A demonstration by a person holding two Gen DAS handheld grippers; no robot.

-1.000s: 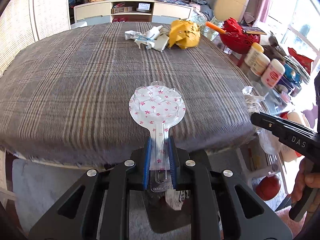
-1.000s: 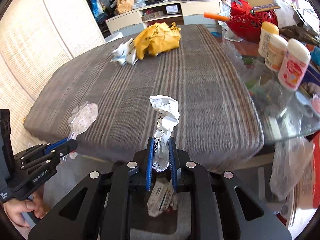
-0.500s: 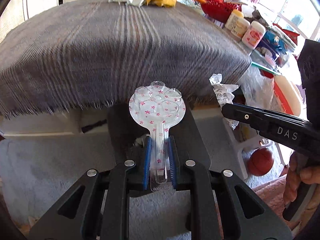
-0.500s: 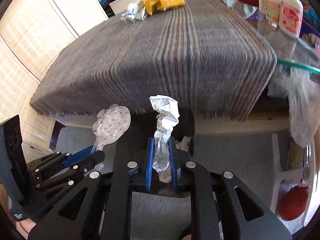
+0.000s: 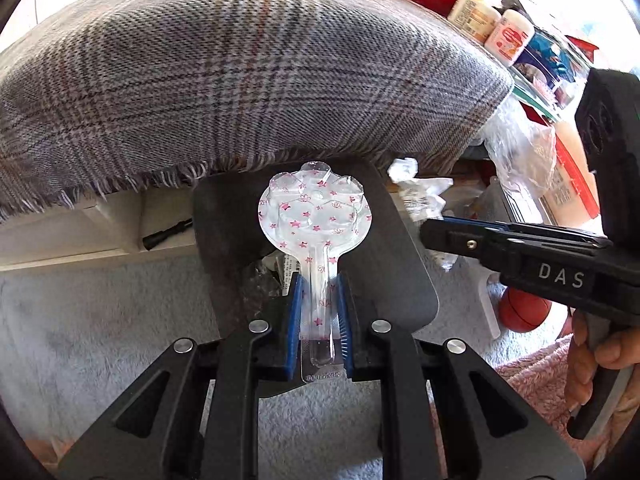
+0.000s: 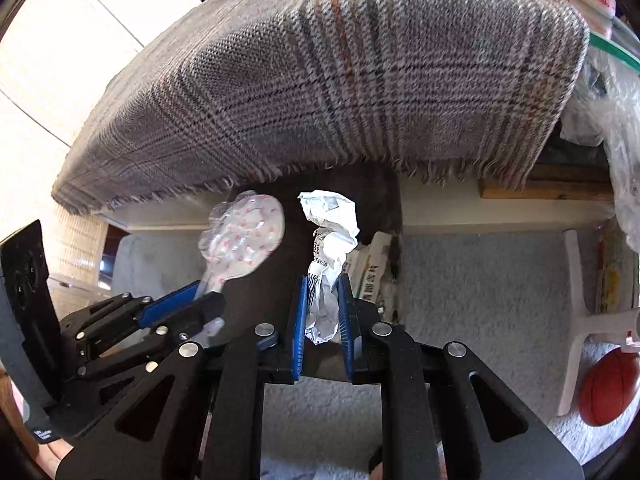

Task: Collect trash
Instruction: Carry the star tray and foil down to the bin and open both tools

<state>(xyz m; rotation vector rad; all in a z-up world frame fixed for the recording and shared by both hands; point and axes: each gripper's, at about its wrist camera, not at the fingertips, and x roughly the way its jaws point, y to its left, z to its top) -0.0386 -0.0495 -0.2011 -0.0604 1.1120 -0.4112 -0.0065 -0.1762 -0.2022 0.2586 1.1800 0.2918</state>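
Note:
My left gripper [image 5: 319, 280] is shut on the stem of a clear plastic blister pack [image 5: 315, 210] with pink stars. It holds the pack over a dark bin [image 5: 400, 272] on the floor below the table edge. The pack also shows in the right wrist view [image 6: 244, 236], with the left gripper [image 6: 200, 300] on it. My right gripper [image 6: 323, 280] is shut on a crumpled white wrapper [image 6: 330, 232] over the same bin [image 6: 256, 292]. The right gripper [image 5: 432, 232] and wrapper [image 5: 420, 192] show at the right of the left wrist view. Some trash lies inside the bin.
A table under a grey plaid cloth [image 5: 240, 72] overhangs just beyond the bin. Bottles [image 5: 508, 36] and plastic bags [image 5: 520, 152] crowd the right side. A white stool leg [image 6: 576, 320] and a red ball [image 6: 608, 388] stand on the grey carpet [image 6: 480, 280].
Both grippers have dropped from above the tabletop to below its edge and come closer together, carrying the blister pack and the wrapper over the dark bin.

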